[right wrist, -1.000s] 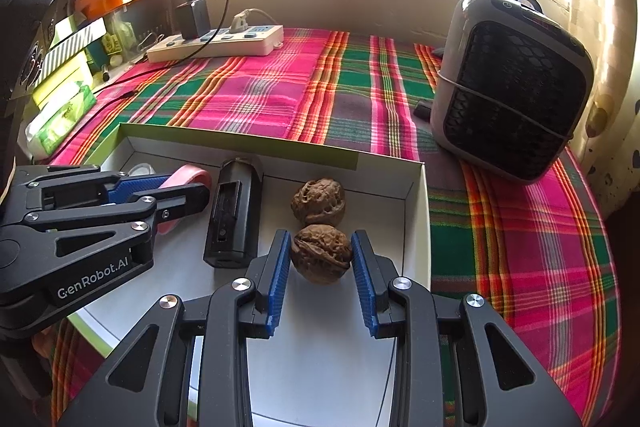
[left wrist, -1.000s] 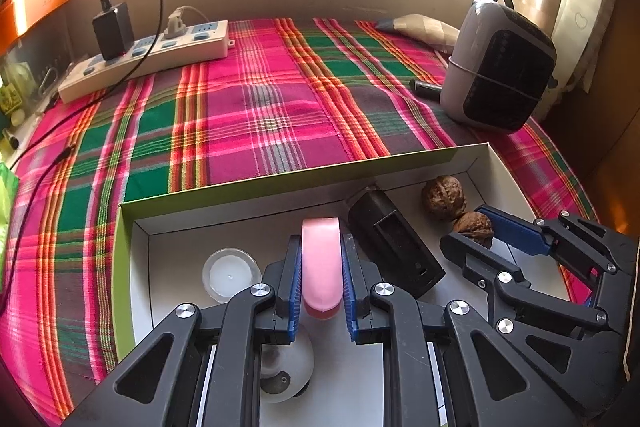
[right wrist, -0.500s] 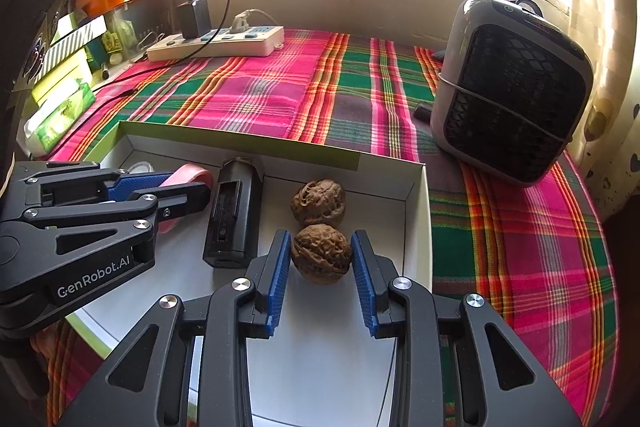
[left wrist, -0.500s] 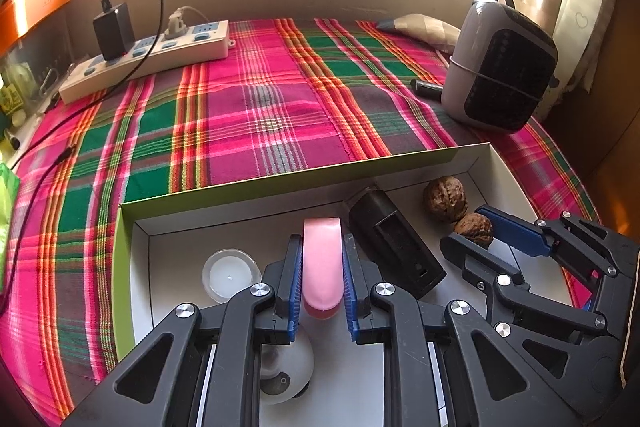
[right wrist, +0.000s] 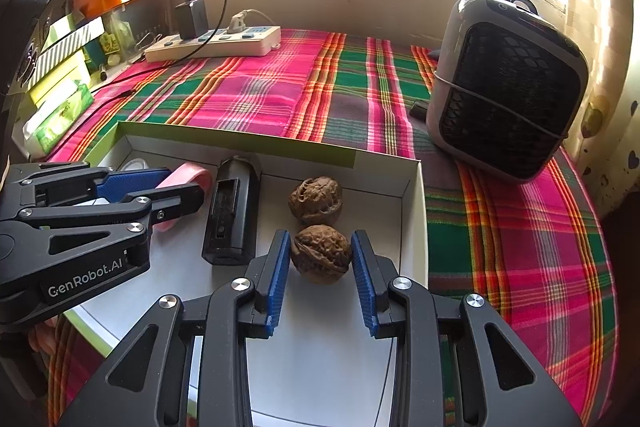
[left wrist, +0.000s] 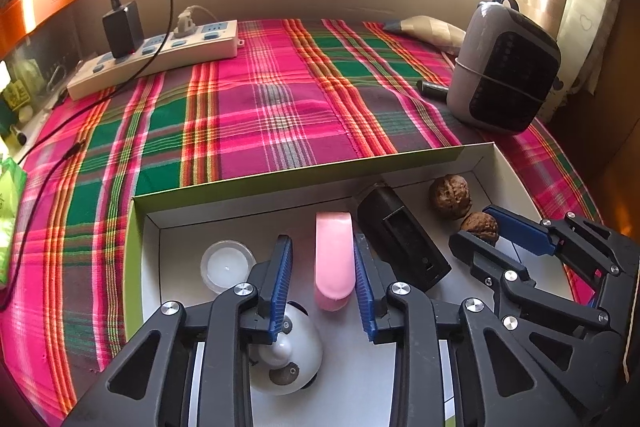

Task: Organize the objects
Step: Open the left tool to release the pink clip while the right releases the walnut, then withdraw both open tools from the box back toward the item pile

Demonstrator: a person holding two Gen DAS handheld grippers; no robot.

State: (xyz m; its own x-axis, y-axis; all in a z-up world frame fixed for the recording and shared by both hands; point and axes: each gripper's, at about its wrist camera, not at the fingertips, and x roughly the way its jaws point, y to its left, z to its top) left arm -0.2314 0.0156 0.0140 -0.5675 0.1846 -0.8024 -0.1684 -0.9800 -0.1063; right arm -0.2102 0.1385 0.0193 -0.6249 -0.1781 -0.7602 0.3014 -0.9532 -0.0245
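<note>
A shallow white box with a green rim is laid on the plaid cloth. In it a pink, flat, rounded piece is found between the jaws of the left gripper; these are opening, with a gap seen on its left side. A brown, wrinkled walnut is enclosed by the right gripper, its pads at both sides; a firm grip cannot be told. A second walnut, a black case and a white candle lie in the box too.
</note>
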